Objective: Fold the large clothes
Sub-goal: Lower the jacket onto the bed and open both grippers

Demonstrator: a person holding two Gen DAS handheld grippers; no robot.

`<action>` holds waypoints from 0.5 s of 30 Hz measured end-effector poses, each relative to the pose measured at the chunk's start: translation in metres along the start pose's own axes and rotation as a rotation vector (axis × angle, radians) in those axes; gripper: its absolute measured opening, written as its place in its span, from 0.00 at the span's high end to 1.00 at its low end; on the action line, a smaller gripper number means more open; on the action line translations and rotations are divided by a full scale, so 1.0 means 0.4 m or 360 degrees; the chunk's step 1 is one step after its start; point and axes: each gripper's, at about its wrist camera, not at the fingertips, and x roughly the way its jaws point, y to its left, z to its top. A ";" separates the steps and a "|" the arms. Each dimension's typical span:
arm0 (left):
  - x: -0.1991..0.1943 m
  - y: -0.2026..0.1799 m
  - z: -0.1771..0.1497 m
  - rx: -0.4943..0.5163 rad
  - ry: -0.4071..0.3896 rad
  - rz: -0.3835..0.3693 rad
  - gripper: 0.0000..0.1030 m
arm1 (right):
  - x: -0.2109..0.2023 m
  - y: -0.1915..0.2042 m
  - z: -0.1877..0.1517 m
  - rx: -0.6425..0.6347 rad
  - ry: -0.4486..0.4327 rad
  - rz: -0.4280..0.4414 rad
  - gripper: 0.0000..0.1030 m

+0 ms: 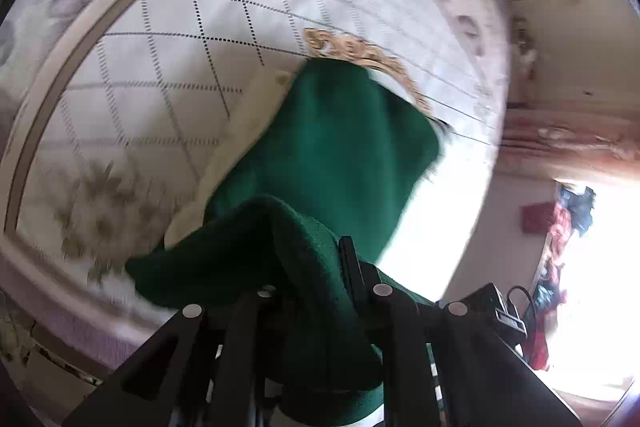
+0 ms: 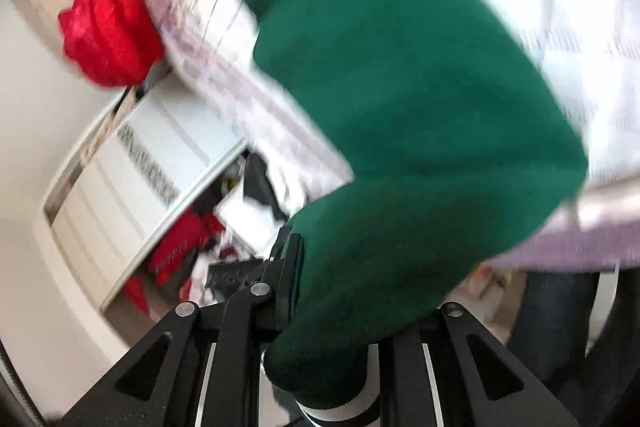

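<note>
- I have the dark green knitted garment (image 1: 332,155) gripped at two places, one in each tool, and I judge this to be the lift-and-carry part of a fold: an edge raised off the bed so it can be brought over the rest of the cloth.
- My left gripper (image 1: 312,291) has its jaws closed on a thick bunch of the green knit, which rolls over the fingers and hangs down between them.
- My right gripper (image 2: 340,291) is likewise clamped on a fat fold of the same garment; only one black finger (image 2: 290,275) shows beside the cloth, the other is buried under it.
- The garment stretches from both tools away toward the white quilted bedspread with dotted diamond lines (image 1: 168,75), and in the left view its far end appears to rest on that bedspread; both views are blurred, so I cannot tell exactly where it touches.
- The next move, as I judge it, calls for keeping both grips level, carrying the held edge over the far part, and laying it down flat before letting go.
- The knit looks heavy and soft, with a white-striped ribbed band (image 2: 344,411) showing at the bottom of the right view.
</note>
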 end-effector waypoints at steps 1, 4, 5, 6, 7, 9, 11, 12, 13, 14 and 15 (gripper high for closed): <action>0.046 0.000 0.047 -0.0010 0.0035 0.0031 0.88 | 0.028 0.006 0.046 0.0014 0.0004 -0.0005 0.83; 0.113 -0.006 0.111 -0.0072 0.0136 0.0054 0.87 | 0.051 0.020 0.166 0.0019 -0.0048 -0.0091 0.78; 0.123 -0.012 0.121 -0.0079 0.0154 0.0059 0.86 | 0.054 0.030 0.197 0.0030 -0.0026 -0.0110 0.70; 0.126 -0.030 0.118 -0.0065 0.0156 0.0049 0.80 | 0.052 0.041 0.207 0.0013 -0.0019 -0.0095 0.55; 0.121 -0.039 0.118 -0.0053 0.0153 0.0031 0.72 | 0.044 0.060 0.214 -0.0024 -0.0025 -0.0046 0.46; 0.088 -0.081 0.102 -0.0030 0.0123 -0.0068 0.56 | 0.016 0.102 0.216 -0.0112 -0.0044 0.0010 0.25; 0.055 -0.115 0.095 -0.0015 0.0078 -0.0192 0.37 | -0.004 0.139 0.215 -0.0155 -0.0072 0.0020 0.22; 0.043 -0.120 0.088 -0.0012 0.0065 -0.0225 0.31 | -0.011 0.151 0.217 -0.0168 -0.0087 -0.0002 0.22; 0.037 -0.130 0.094 -0.0017 0.0051 -0.0255 0.24 | -0.023 0.158 0.218 -0.0184 -0.0104 -0.0018 0.22; 0.034 -0.135 0.101 -0.0023 0.0022 -0.0265 0.22 | -0.042 0.175 0.216 -0.0219 -0.0133 -0.0046 0.22; 0.028 -0.133 0.101 -0.0022 -0.0013 -0.0267 0.20 | -0.043 0.186 0.215 -0.0240 -0.0156 -0.0051 0.21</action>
